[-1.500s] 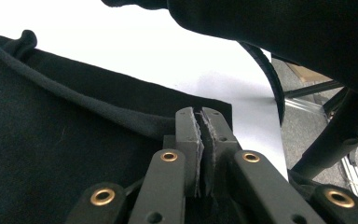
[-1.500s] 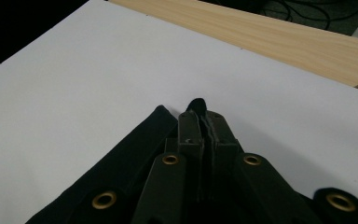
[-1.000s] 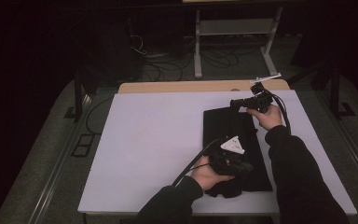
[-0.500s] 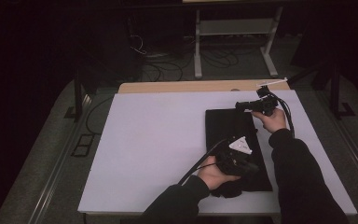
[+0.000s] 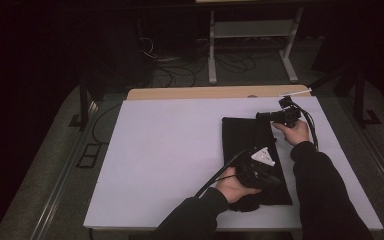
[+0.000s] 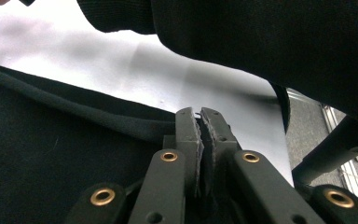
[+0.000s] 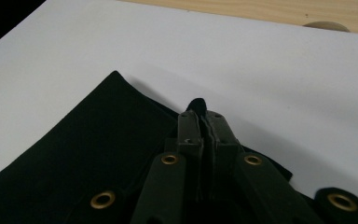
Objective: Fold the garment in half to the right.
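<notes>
Both grippers are pinching the same black cloth (image 5: 252, 150), which is lying flat on the right half of the white table (image 5: 170, 155). Seen from the high view, the left gripper (image 5: 275, 181) is sitting low over the near end of the cloth, with the person's left hand (image 5: 235, 186) wrapped around its body. In the left gripper view its jaws are standing pressed together, with the thick hem of the cloth (image 6: 98, 112) running into them from the side, so a fold of that edge appears to be clamped there, though the pinch itself is hard to make out. The right gripper (image 5: 260, 116) is reaching over the far end of the cloth, held in the right hand (image 5: 292, 131). In the right gripper view its jaws are closed tight, and a small nub of black fabric (image 7: 197, 104) is poking out above their tips.
</notes>
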Demonstrator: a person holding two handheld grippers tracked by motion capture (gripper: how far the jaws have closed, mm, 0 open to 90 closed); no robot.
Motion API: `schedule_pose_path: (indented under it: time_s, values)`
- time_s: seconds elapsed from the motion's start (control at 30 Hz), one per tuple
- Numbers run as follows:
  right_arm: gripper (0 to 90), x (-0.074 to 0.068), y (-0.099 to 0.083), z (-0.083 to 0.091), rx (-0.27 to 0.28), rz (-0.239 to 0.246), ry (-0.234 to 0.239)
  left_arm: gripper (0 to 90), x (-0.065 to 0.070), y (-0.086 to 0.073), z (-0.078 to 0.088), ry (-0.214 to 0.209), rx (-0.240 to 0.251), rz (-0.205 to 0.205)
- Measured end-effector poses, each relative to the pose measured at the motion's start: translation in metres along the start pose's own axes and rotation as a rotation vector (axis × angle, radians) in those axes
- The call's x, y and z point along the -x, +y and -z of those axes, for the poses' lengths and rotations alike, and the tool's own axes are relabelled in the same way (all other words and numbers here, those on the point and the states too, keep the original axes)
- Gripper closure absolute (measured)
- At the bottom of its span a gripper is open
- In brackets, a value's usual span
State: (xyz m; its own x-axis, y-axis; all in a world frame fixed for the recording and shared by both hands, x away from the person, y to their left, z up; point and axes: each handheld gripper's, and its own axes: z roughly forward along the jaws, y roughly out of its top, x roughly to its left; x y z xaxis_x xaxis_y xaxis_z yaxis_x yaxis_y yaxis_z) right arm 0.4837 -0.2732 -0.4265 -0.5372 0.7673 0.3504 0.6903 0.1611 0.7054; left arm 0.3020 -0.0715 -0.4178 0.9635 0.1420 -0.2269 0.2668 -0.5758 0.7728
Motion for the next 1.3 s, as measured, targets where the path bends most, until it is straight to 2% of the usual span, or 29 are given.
schedule_pose_path:
  time_s: [0.03,0.23,0.33,0.47,0.67,0.73,0.77,0.9,1.1,1.23,1.3]
  values:
    - [84.2,0.001,-0.001,0.001,0.003,-0.003,-0.001,84.5,-0.001,0.001,0.000,0.002,-0.001,-0.012]
    - [79.5,0.006,-0.003,0.007,0.003,-0.026,-0.016,84.6,0.001,0.004,-0.005,-0.003,-0.005,-0.015]
    - [74.1,0.009,-0.004,0.014,0.026,-0.047,-0.028,84.9,0.002,0.006,-0.008,-0.010,-0.003,-0.016]
    - [68.4,0.011,-0.006,0.026,0.048,-0.052,-0.043,85.2,0.004,0.008,-0.012,-0.012,-0.002,-0.016]
    - [53.5,0.012,-0.011,0.043,0.068,-0.058,-0.054,85.8,0.005,0.011,-0.016,-0.009,-0.012,-0.016]
    - [47.8,0.012,-0.013,0.048,0.069,-0.051,-0.057,86.0,0.004,0.012,-0.017,-0.009,-0.031,-0.037]
    - [45.7,0.012,-0.013,0.050,0.069,-0.051,-0.058,86.0,0.005,0.012,-0.018,-0.007,-0.028,-0.032]
    - [32.7,0.010,-0.018,0.058,0.070,-0.050,-0.056,86.0,0.005,0.014,-0.021,-0.002,-0.053,-0.052]
    - [14.2,0.007,-0.025,0.068,0.068,-0.043,-0.086,86.1,0.007,0.016,-0.025,0.002,-0.070,-0.045]
    - [6.1,0.006,-0.030,0.074,0.080,-0.042,-0.092,86.3,0.007,0.020,-0.028,0.006,-0.080,-0.051]
    - [4.8,0.005,-0.033,0.076,0.081,-0.043,-0.091,86.3,0.008,0.022,-0.031,0.005,-0.086,-0.057]
